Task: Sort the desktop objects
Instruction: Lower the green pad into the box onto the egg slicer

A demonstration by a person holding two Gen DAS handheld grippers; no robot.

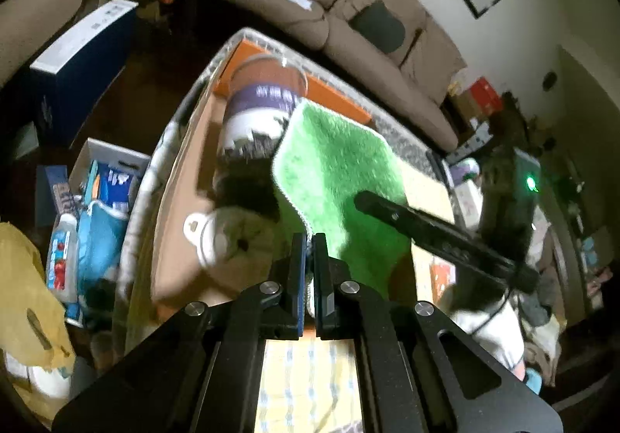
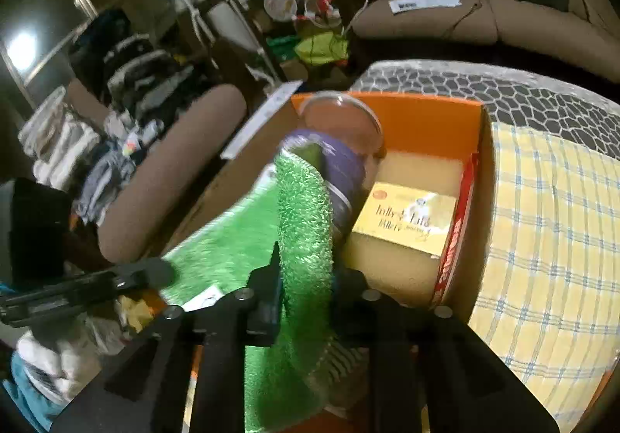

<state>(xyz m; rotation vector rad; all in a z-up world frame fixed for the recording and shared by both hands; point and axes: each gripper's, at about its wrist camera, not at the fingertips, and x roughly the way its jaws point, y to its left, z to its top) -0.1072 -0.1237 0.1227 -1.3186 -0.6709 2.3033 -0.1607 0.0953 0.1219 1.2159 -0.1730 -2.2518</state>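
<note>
Green cloth (image 1: 341, 177) hangs over open cardboard box (image 2: 445, 123) on desk, above jar (image 1: 259, 103); left tool (image 1: 309, 239) clamped tight on cloth's hem; right tool (image 2: 306, 278) slightly parted, cloth fold between its jaws, grip looks slack; cloth soft, light, floppy, not fragile; best held by edges or corners, else it sags and bunches.

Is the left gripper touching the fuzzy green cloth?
Touching. The left wrist view shows the left gripper shut on the fuzzy green cloth's white-stitched edge.
</note>
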